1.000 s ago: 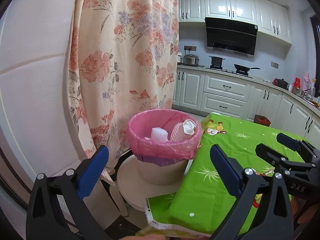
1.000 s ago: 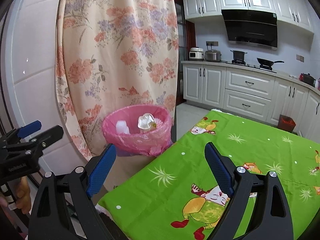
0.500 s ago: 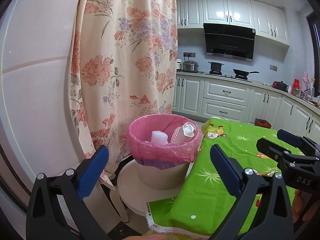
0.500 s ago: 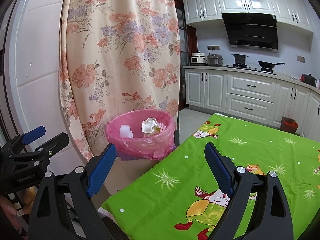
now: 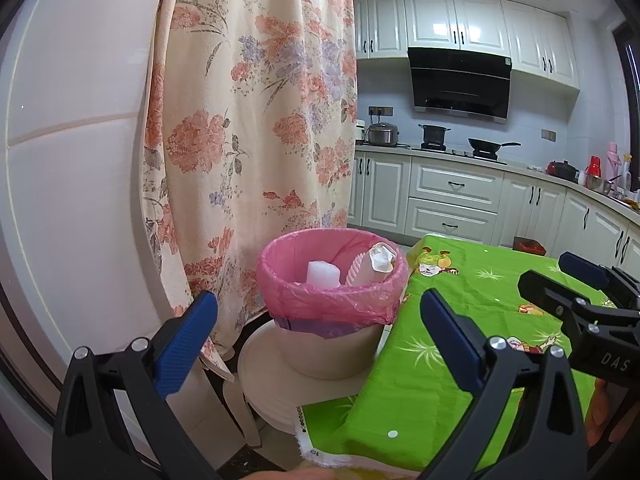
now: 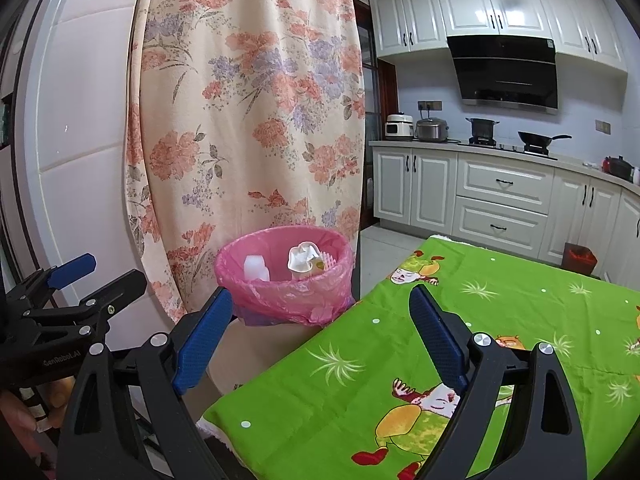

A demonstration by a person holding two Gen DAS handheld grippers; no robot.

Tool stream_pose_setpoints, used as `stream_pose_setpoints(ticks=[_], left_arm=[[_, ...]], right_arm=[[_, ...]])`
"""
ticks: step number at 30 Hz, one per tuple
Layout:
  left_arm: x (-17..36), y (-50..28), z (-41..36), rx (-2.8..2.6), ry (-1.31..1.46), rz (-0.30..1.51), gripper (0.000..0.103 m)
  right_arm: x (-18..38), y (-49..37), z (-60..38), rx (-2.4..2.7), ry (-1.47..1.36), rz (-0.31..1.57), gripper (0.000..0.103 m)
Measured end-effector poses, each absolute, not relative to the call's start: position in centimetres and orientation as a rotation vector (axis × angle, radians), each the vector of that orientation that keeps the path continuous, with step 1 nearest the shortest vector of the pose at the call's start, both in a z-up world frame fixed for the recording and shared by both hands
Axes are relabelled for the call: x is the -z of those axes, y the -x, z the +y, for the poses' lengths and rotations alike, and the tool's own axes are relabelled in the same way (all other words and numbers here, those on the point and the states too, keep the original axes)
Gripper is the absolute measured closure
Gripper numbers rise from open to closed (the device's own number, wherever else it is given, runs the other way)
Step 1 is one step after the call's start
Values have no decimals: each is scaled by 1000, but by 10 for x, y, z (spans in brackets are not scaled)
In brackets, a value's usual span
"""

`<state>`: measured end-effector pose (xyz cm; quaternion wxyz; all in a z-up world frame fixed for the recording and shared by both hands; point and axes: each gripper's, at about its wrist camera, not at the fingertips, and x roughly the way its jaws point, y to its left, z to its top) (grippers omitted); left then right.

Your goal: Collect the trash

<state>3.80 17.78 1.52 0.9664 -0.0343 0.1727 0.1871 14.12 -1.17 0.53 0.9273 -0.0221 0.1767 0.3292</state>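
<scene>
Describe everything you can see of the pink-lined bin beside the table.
The bin is a round, beige, plastic-looking tub standing upright on a pale round stool, beside the green tablecloth. A thin pink bag lines it, folded over the rim. Inside are a white block and a crumpled white cup.

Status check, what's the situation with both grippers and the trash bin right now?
Left gripper open, empty. Right gripper open, empty. Bin upright beside table, trash inside. Nothing blocking.
</scene>
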Motion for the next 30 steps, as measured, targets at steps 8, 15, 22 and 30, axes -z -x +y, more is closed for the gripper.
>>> stream_pose_setpoints(ticks=[8,15,22,30], left_arm=[[-14,-38,178,-378,65,348,5],[-13,-39,177,-378,60,349,5],[-13,-39,177,-373,53,350,5],[-12,-41,178,-363,58,358,5]], right_arm=[[-5,-141,-11,-675,50,362,19],[-4,-141,-11,-677,50,362,19],[-4,-139,-11,-677,47,359,19],[-4,-139,-12,-678,47,360,19]])
